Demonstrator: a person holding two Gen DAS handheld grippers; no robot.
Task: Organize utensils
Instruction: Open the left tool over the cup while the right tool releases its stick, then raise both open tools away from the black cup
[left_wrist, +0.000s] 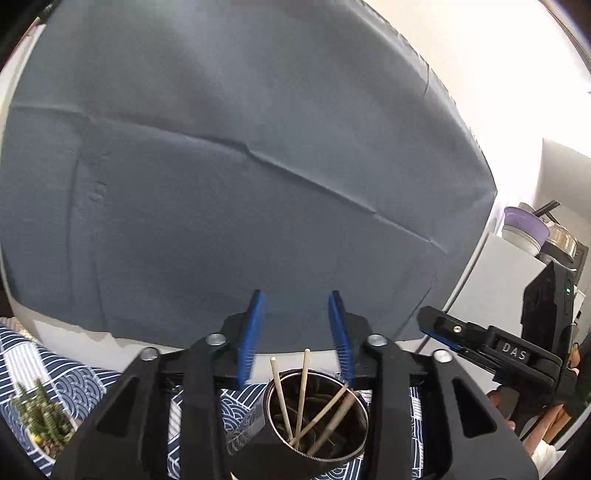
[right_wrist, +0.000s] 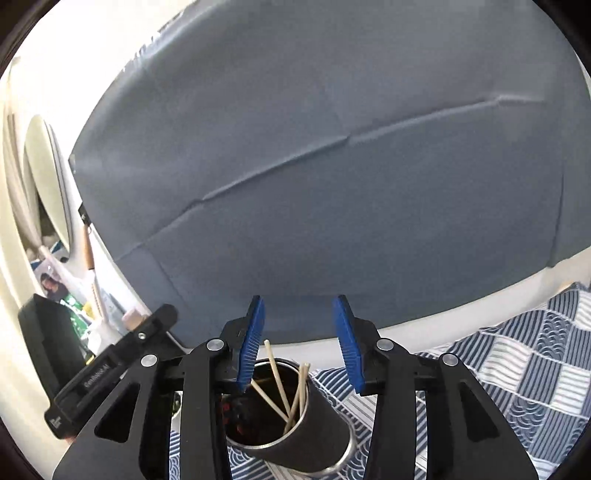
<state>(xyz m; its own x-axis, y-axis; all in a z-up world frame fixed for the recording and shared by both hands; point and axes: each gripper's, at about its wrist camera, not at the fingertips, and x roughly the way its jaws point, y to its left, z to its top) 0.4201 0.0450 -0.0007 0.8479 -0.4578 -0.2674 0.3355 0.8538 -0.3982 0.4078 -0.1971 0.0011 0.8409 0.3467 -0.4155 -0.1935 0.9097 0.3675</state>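
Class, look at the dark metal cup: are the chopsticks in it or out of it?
In. Four wooden chopsticks stand inside the cup, tips leaning out above its rim; neither open gripper touches them.

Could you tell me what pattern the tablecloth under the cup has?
The tablecloth is navy-and-white patchwork of stripes and wave motifs, clearest in the right wrist view.

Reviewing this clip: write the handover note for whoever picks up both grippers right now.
Left gripper: open, holding nothing.
Right gripper: open, holding nothing.
Things: four chopsticks stand loosely in the dark metal cup, which sits on the patterned blue-and-white cloth below both grippers.
Done: those chopsticks are in the cup.
Left: no other loose utensils show in either view; look around before stopping.
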